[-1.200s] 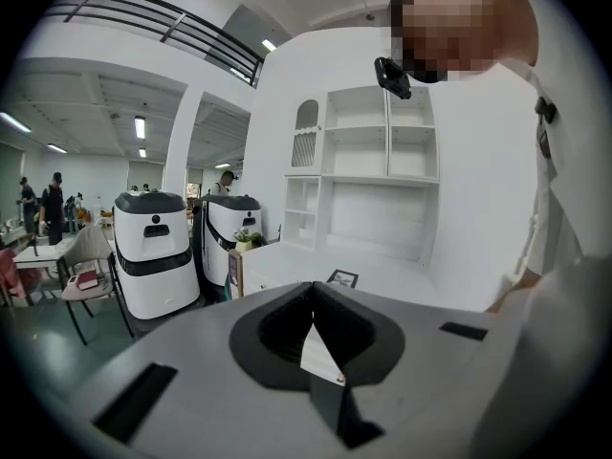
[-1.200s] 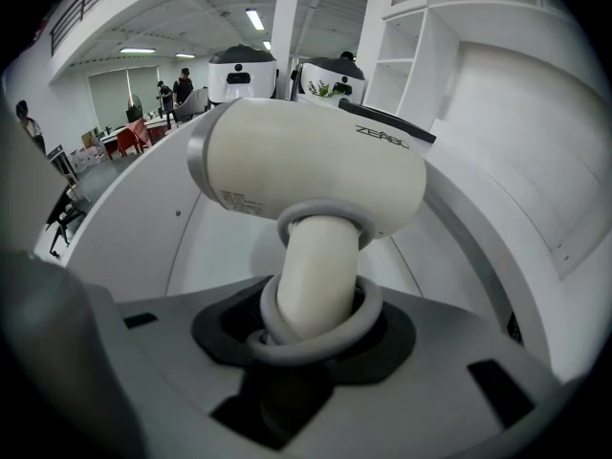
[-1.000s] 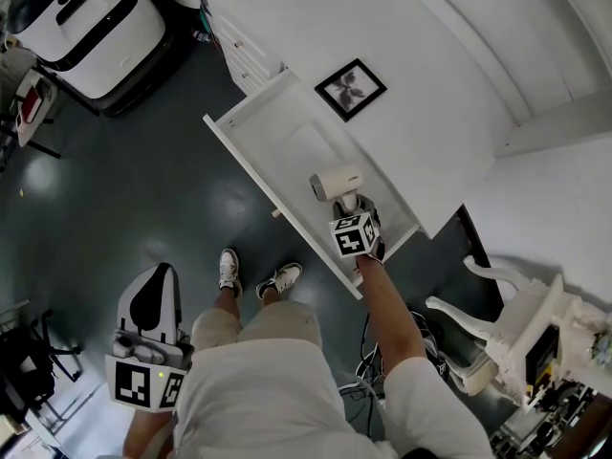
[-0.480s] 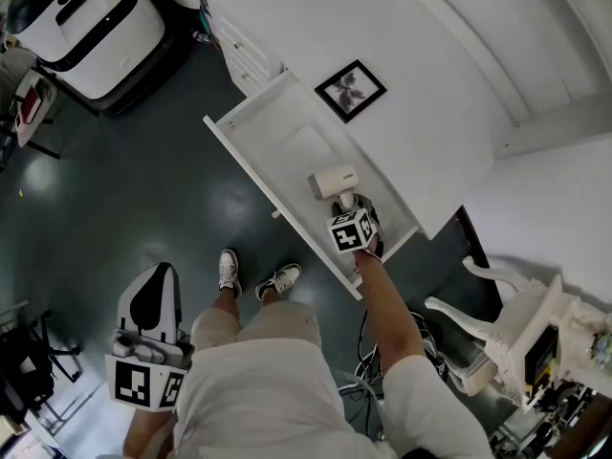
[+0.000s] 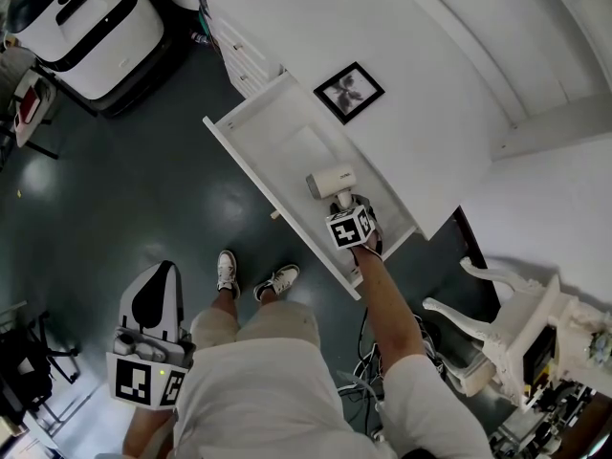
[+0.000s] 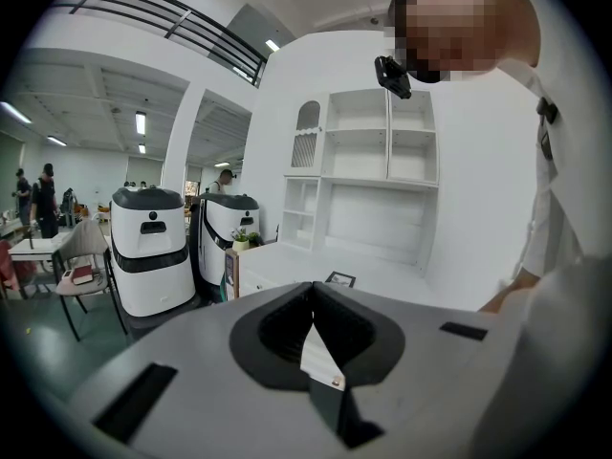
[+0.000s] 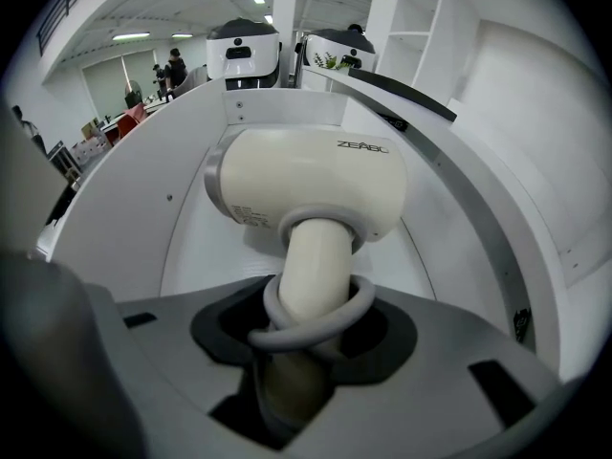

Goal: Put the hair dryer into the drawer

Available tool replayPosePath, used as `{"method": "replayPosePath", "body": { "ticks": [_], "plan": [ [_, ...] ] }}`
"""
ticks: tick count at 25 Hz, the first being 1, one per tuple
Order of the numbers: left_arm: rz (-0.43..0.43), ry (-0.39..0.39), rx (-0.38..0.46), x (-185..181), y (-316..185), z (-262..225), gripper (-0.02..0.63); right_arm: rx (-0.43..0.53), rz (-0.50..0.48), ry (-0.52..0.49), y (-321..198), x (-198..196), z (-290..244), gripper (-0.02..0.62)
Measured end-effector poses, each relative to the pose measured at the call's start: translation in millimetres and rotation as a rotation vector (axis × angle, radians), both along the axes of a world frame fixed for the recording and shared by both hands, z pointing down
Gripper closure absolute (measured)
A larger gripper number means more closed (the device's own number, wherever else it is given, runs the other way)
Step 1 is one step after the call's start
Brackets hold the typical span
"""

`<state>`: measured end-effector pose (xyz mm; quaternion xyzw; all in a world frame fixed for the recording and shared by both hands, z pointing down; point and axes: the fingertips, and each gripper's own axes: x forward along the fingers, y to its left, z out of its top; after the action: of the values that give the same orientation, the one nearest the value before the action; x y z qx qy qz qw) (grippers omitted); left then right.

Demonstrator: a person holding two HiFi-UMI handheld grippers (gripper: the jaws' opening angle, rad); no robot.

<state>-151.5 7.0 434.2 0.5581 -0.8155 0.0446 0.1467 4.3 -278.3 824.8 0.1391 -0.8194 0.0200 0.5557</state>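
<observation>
A cream hair dryer [image 5: 331,181] hangs over the open white drawer [image 5: 273,127], near its right end. My right gripper [image 5: 342,205] is shut on the dryer's handle [image 7: 311,275], which has a grey cord looped round it at the jaws. In the right gripper view the dryer's body [image 7: 311,187] points across the drawer's white floor [image 7: 206,247], just above it. My left gripper [image 5: 160,275] hangs low at the person's left side, away from the drawer, its jaws [image 6: 314,352] together with nothing in them.
The drawer sticks out from a white dresser [image 5: 430,113] that carries a framed picture [image 5: 350,90]. A white and black machine [image 5: 81,27] stands at the upper left on the dark floor. A white chair [image 5: 502,318] and cables sit at the lower right.
The right gripper has tipped a little with the hair dryer, which sits slightly further up the picture. The left gripper has not moved.
</observation>
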Motion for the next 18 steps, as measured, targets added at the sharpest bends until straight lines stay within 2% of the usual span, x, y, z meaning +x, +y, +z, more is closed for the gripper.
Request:
{"method": "replayPosePath", "body": {
  "ticks": [9, 18],
  "plan": [
    [-0.003, 0.005, -0.005, -4.2, 4.2, 0.4, 0.589, -0.085, -0.088, 0.040, 10.3, -1.4, 2.6, 0.403],
    [0.003, 0.007, 0.009, -2.0, 1.7, -2.7, 0.589, -0.153, -0.159, 0.153, 16.5, 0.5, 6.3, 0.402]
  ]
}}
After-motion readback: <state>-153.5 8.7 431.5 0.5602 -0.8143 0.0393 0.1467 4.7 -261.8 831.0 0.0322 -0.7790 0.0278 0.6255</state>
